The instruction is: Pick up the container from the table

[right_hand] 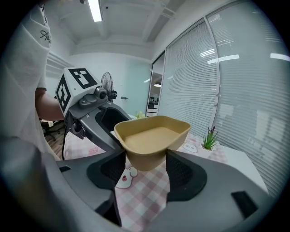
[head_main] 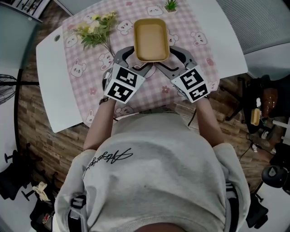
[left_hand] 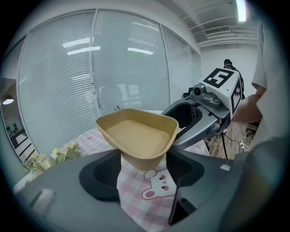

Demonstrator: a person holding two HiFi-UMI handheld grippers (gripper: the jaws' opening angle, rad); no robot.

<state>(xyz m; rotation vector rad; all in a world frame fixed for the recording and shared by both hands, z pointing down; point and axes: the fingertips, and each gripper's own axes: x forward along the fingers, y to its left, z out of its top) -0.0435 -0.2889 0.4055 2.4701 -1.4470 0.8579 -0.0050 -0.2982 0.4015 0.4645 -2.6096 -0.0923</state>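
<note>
- The white table (head_main: pixel 50 81) fills the upper part of the head view. It is covered across its middle by a pink checked tablecloth (head_main: pixel 90 77) printed with bears.
- The left gripper (left_hand: pixel 144 165) is clamped on the corner of the container (head_main: pixel 151 40) that lies at its lower left in the head view. The pads are pressed against the tapered walls on either side.
- The right gripper (right_hand: pixel 145 170) is clamped in the same way on the lower right corner, so the grip is judged to be made on both sides.
- The tan, empty container is seen at upper centre of the head view. In both gripper views bare cloth is seen under its base, so it is judged to be already raised off the table.
- What is left is judged to be only carrying it higher and keeping it level.
- Counted, largest to smallest: one person in a grey shirt (head_main: pixel 154 172), one table, one tablecloth, two grippers and one container.
- One bunch of flowers (head_main: pixel 95 29) is counted at upper left.
- One small potted plant (head_main: pixel 171 5) is counted at the top edge.
</note>
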